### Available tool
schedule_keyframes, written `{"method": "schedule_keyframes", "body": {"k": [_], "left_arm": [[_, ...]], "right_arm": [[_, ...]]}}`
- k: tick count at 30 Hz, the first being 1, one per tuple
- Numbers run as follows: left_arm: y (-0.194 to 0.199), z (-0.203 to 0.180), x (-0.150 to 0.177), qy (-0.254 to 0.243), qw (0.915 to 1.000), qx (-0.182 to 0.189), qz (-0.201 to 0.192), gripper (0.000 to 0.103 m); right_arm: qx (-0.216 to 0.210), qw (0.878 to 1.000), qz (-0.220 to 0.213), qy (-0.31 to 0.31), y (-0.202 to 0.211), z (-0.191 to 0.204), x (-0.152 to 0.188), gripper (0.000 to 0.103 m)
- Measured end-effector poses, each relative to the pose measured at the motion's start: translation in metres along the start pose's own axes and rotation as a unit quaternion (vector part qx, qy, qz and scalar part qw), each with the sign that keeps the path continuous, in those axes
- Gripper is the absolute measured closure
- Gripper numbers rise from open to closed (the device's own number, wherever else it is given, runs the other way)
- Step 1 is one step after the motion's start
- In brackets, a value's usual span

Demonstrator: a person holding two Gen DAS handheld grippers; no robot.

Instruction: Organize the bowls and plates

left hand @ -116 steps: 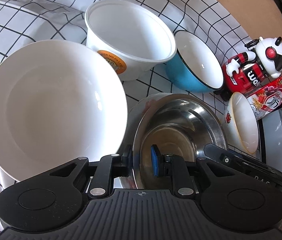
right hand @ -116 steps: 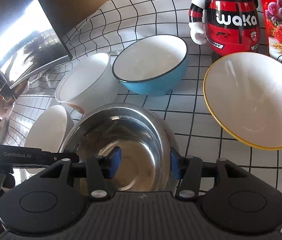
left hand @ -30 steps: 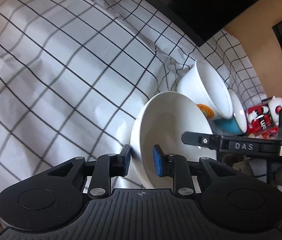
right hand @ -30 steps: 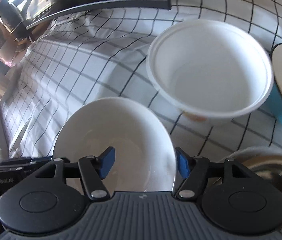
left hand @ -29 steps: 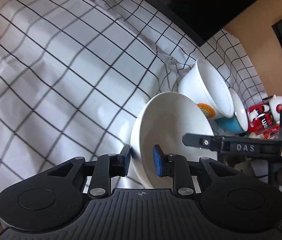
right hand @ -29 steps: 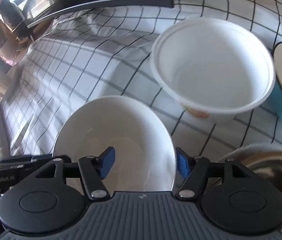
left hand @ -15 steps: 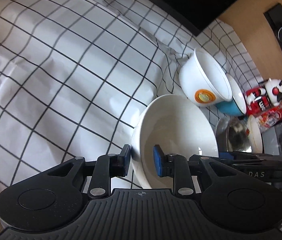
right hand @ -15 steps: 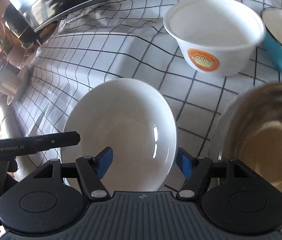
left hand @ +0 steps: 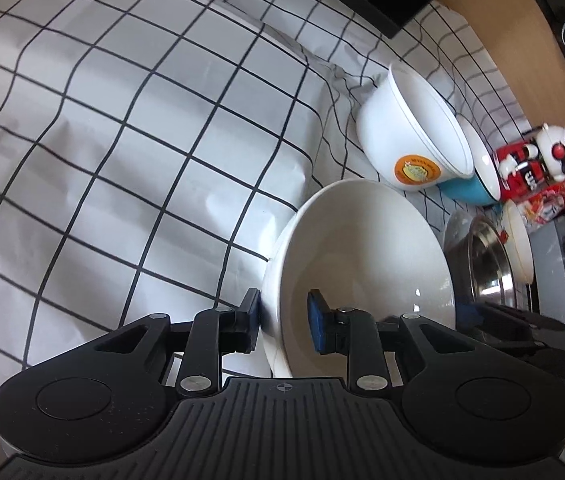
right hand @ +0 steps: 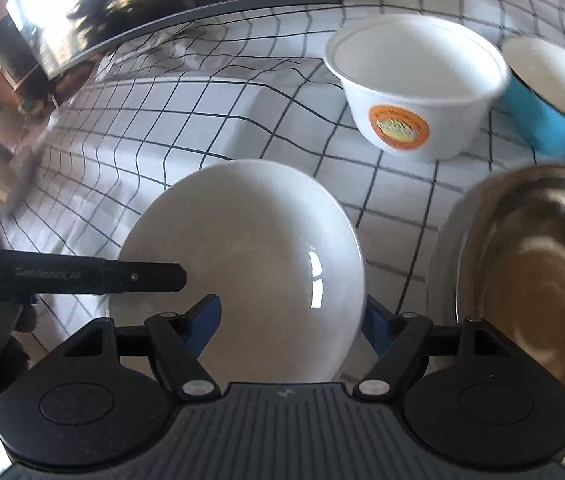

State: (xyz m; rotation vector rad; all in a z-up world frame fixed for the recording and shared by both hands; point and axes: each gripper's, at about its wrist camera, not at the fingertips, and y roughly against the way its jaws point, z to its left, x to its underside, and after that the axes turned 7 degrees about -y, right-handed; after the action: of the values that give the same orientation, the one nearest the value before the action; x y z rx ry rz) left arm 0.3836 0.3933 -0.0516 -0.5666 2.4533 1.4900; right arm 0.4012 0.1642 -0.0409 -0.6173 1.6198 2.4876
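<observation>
Gripped at its near rim by the left gripper is a wide white bowl, seen at lower centre of the left wrist view: one blue pad is pressed against the outer wall and the other against the inner wall. The bowl is tilted, with its opening turned toward the right of that frame, over a white tablecloth with a black grid.

In the right wrist view the right gripper is seen at lower centre with its jaws opening; the same white bowl lies between the blue pads, which stand clear of its rim on both sides. The left gripper's black finger is seen reaching in from the left edge onto the bowl's rim.

To the right of the white bowl, at the lower right of the right wrist view, a steel bowl is found. At upper right a white paper tub with an orange label stands, and just beside it, at the right edge, a blue bowl. In the left wrist view a yellow-rimmed bowl is seen beyond the steel one, and a red-and-white toy figure at the right edge.
</observation>
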Motion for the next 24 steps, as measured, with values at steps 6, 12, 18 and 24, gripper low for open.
{"method": "schedule_keyframes", "body": {"k": [6,12,18,24], "left_arm": [[-0.007,-0.005,-0.010,-0.039,0.9990,0.011,0.018,0.076],[-0.017,-0.009,-0.015,-0.061,0.9972,0.012,0.042,0.076],[-0.024,-0.009,-0.013,-0.068,0.9950,0.011,0.072,0.077],[-0.019,-0.012,-0.012,-0.052,0.9948,0.004,0.087,0.072]], "right_arm": [[-0.045,0.997,0.019,-0.057,0.017,-0.018,0.023,0.027],[-0.083,0.990,0.006,-0.114,-0.001,-0.038,0.027,0.033],[-0.091,0.987,0.003,-0.132,-0.017,-0.040,0.024,0.038],[-0.089,0.983,0.025,-0.161,-0.015,-0.041,0.017,0.040]]}}
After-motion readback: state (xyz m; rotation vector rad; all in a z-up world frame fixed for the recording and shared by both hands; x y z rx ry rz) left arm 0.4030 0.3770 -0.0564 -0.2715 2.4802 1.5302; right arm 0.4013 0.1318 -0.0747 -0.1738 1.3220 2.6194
